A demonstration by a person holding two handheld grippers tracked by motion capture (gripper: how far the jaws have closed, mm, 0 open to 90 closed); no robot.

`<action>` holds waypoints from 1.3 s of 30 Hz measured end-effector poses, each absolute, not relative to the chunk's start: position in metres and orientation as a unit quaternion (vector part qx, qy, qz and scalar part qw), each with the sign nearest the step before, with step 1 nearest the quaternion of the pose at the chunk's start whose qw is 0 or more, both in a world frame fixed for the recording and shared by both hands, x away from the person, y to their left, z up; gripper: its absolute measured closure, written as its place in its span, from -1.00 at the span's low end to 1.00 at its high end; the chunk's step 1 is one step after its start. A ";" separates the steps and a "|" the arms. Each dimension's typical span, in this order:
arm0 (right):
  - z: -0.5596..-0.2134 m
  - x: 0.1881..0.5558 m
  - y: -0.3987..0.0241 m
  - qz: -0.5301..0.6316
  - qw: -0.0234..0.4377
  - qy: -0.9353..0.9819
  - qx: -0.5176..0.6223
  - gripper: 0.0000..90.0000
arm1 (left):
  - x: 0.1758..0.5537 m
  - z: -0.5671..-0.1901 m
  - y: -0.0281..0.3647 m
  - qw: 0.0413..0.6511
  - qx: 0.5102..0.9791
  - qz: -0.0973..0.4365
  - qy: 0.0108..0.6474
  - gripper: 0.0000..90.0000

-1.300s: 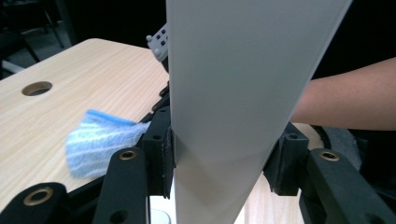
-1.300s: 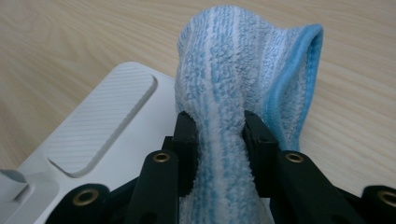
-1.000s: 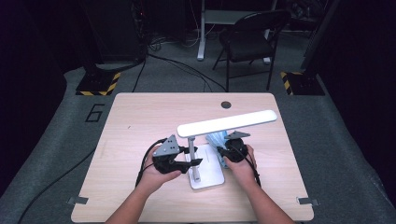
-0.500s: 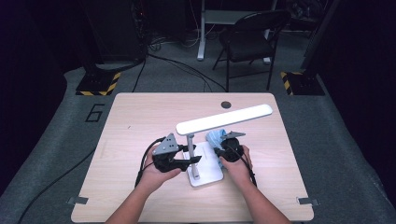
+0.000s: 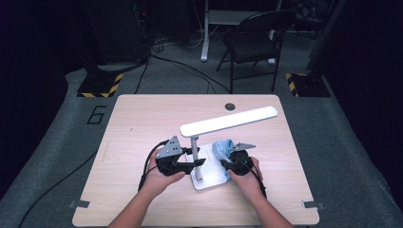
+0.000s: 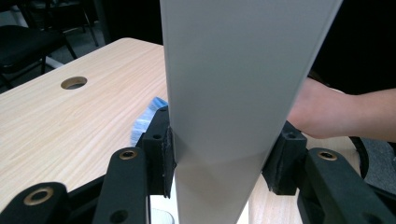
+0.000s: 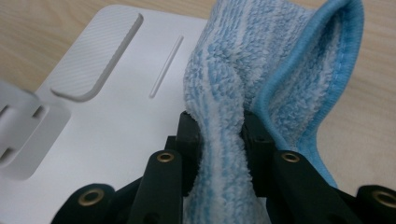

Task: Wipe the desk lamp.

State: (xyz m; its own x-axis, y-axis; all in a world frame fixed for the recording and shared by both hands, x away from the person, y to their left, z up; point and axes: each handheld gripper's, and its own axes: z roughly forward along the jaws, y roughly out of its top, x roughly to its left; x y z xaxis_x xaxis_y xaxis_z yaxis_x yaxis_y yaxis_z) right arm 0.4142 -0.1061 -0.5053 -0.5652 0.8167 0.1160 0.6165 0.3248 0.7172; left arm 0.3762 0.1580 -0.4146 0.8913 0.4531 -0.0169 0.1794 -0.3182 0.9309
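A white desk lamp stands on the wooden table (image 5: 142,123), with its long head (image 5: 228,121) slanting up to the right above its flat base (image 5: 211,179). My left gripper (image 5: 196,162) is shut on the lamp's upright post (image 6: 233,93), one pad on each side. My right gripper (image 5: 224,164) is over the base's right part, shut on a bunched blue and white cloth (image 7: 261,60). Its jaws have just been closing on that cloth, which rests against the base (image 7: 107,107). The cloth (image 6: 145,119) also peeks out behind the post.
A round cable hole (image 5: 230,106) sits near the table's far edge. A dark folding chair (image 5: 252,42) stands on the floor beyond the table. Black cables trail from both grippers toward the near edge. The person's right hand (image 6: 327,112) is close beside the post.
My right gripper has shifted a little to the left, toward the lamp post, carrying the cloth over the base. The lamp head's far end has risen slightly. My left gripper has stayed put.
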 end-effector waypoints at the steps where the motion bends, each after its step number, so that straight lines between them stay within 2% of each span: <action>1: -0.506 0.409 -0.107 0.376 0.131 0.797 0.454 0.62 | 0.375 -0.415 0.158 0.550 0.801 0.123 0.199 0.16; 14: -0.506 0.370 -0.121 0.377 0.123 0.806 0.439 0.61 | 0.376 -0.414 0.160 0.545 0.805 0.125 0.197 0.17; 25: -0.504 0.384 -0.116 0.372 0.114 0.805 0.448 0.61 | 0.376 -0.414 0.161 0.545 0.808 0.121 0.188 0.17; 39: -0.504 0.424 -0.103 0.376 0.117 0.797 0.457 0.60 | 0.377 -0.415 0.161 0.547 0.808 0.120 0.185 0.17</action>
